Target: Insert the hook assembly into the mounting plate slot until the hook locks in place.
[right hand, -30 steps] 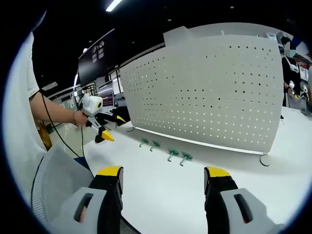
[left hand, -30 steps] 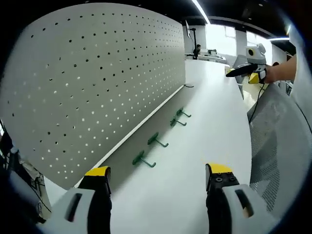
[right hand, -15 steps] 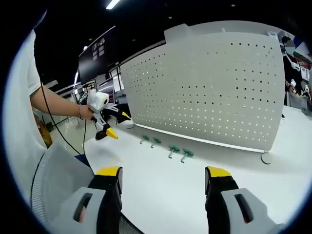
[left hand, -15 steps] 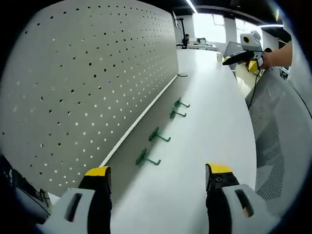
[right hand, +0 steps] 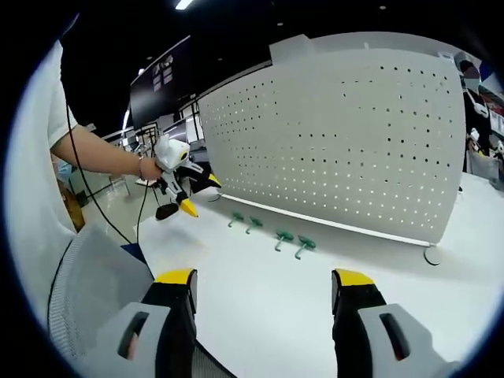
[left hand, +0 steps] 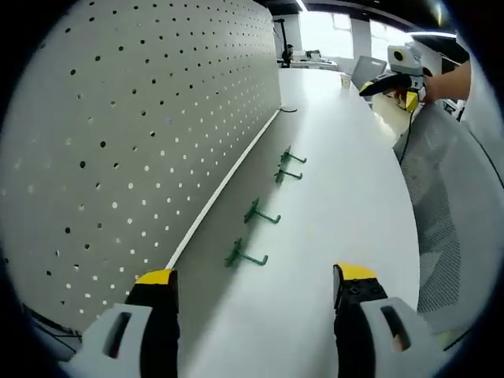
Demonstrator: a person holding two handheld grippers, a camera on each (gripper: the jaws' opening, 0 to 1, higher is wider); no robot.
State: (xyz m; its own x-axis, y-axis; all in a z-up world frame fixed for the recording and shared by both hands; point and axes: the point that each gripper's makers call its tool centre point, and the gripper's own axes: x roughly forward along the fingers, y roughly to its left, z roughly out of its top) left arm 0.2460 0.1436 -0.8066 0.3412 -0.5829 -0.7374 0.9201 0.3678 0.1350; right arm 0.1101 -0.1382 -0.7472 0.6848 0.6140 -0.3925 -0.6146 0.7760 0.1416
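Note:
Several green hooks lie in a row on the white table beside the foot of the upright grey pegboard (left hand: pixel 134 126); the nearest hook (left hand: pixel 242 254) is ahead of my left gripper (left hand: pixel 256 287), which is open and holds nothing. The right gripper (left hand: pixel 391 77) shows far off at the upper right, in a hand. In the right gripper view the same pegboard (right hand: pixel 346 134) stands behind the green hooks (right hand: pixel 283 239). My right gripper (right hand: pixel 264 287) is open and empty. The left gripper (right hand: pixel 183 197) hangs at the left, held by a person's hand, above the table's left end.
The white table (left hand: pixel 346 205) runs long beside the pegboard. A grey mesh chair back (right hand: pixel 94 291) sits at the lower left, near the person's white sleeve. A small round foot (right hand: pixel 431 255) lies at the pegboard's right end. Desks and screens stand in the background.
The left gripper has moved closer to the pegboard and the hooks, which now look larger in its view. In the right gripper view it has shifted right toward the hooks.

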